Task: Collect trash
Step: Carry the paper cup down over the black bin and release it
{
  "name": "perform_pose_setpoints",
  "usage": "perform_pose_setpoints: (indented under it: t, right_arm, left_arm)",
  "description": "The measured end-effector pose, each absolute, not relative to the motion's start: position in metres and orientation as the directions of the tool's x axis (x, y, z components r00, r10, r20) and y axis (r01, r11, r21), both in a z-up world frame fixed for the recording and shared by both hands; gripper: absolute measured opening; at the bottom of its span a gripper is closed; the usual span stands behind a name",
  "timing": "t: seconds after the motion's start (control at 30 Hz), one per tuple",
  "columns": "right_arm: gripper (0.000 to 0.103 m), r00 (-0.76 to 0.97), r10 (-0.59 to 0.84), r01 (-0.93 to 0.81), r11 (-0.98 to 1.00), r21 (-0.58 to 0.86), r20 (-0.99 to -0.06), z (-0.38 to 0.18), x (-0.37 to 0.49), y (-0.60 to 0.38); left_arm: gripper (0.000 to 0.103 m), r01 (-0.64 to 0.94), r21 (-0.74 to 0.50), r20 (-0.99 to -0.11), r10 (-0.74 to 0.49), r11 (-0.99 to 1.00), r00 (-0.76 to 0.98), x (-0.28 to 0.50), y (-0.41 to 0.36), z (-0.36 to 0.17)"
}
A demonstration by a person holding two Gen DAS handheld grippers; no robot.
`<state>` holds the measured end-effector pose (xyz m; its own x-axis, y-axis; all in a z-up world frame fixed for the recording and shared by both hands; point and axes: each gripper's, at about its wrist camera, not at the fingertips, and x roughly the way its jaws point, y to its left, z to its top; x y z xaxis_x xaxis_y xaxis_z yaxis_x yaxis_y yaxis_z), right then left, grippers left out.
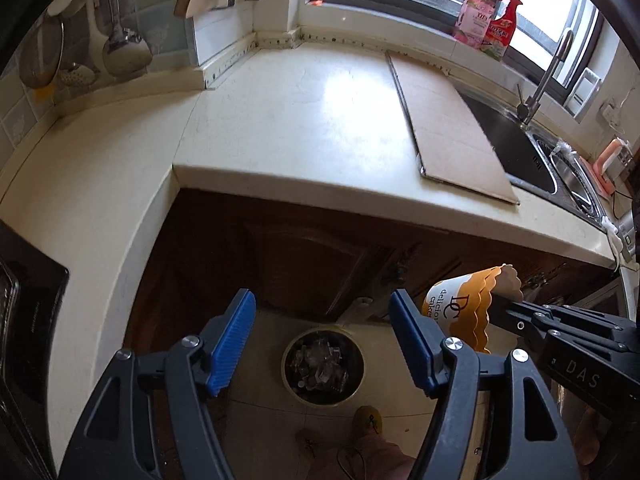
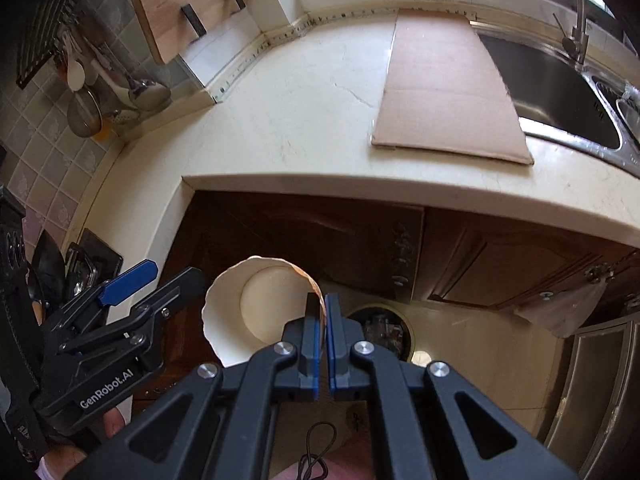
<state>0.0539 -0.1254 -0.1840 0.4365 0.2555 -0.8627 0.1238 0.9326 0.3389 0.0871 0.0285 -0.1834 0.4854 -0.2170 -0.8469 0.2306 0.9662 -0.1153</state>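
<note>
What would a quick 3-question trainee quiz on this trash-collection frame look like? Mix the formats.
1. True or false: the left tongs are shut on the paper cake cup.
2. What lies flat on the countertop beside the sink?
   A. cutting board
   B. cardboard sheet
   C. towel
3. Fill in: the trash bin stands on the ____ below the cabinets.

Key:
1. False; the right tongs pinch its rim, and the left tongs are open.
2. B
3. floor
</note>
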Motion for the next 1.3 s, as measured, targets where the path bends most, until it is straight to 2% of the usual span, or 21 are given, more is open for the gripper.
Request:
perform_pose_setpoints:
  t: [0.1, 0.37, 0.57, 0.7, 0.73, 0.77, 0.83, 0.87, 0.9, 1.07, 1.3]
  right_arm:
    - [0.003, 0.374, 0.271, 0.138, 0.929, 0.342, -0.887, -0.23, 0.056, -0.125]
    - [0.003, 0.214, 0.286, 0.169, 0.931, 0.323, -0.934, -0.377, 0.069, -0.122]
    - [0.004, 0.121, 0.269, 0.192, 0.938, 0.288, -0.956, -0.487, 0.083, -0.114]
    - [0.005, 0.07, 0.261, 0.204, 0.941, 0.27, -0.963, -0.54, 0.087, -0.11]
    - [0.009, 0.06, 0.257, 0.208, 0.942, 0.264, -0.964, -0.549, 0.087, -0.109]
    - [0.014, 0.053, 0.256, 0.212, 0.942, 0.262, -0.965, -0.555, 0.088, -0.108]
    - [0.054, 0.059, 0.272, 0.221, 0.935, 0.278, -0.96, -0.562, 0.084, -0.11]
    - [0.06, 0.069, 0.282, 0.225, 0.93, 0.291, -0.957, -0.562, 0.083, -0.112]
    - [0.063, 0.077, 0.285, 0.225, 0.929, 0.295, -0.956, -0.561, 0.081, -0.112]
    - [0.062, 0.08, 0.278, 0.22, 0.932, 0.289, -0.957, -0.549, 0.074, -0.115]
    - [0.063, 0.121, 0.278, 0.221, 0.928, 0.298, -0.953, -0.491, 0.066, -0.121]
  left_arm:
    - [0.074, 0.191, -0.121, -0.872, -0.197, 0.974, 0.449, 0.086, 0.031, -0.225]
    - [0.075, 0.081, -0.103, -0.923, -0.126, 0.991, 0.363, 0.087, 0.04, -0.357]
    - [0.076, 0.06, -0.084, -0.944, -0.099, 0.995, 0.315, 0.09, 0.042, -0.445]
    - [0.087, 0.031, -0.087, -0.952, -0.092, 0.996, 0.293, 0.091, 0.048, -0.487]
    - [0.089, 0.028, -0.088, -0.954, -0.093, 0.996, 0.287, 0.092, 0.049, -0.493]
    - [0.092, 0.024, -0.088, -0.955, -0.091, 0.996, 0.281, 0.092, 0.05, -0.499]
    - [0.098, 0.019, -0.088, -0.96, -0.09, 0.996, 0.264, 0.091, 0.053, -0.51]
    - [0.102, 0.017, -0.095, -0.963, -0.096, 0.995, 0.251, 0.091, 0.054, -0.514]
    - [0.102, 0.009, -0.101, -0.965, -0.101, 0.995, 0.24, 0.092, 0.056, -0.516]
    - [0.102, -0.02, -0.126, -0.969, -0.119, 0.992, 0.215, 0.091, 0.063, -0.516]
    - [0.102, -0.006, -0.122, -0.972, -0.119, 0.992, 0.202, 0.087, 0.055, -0.468]
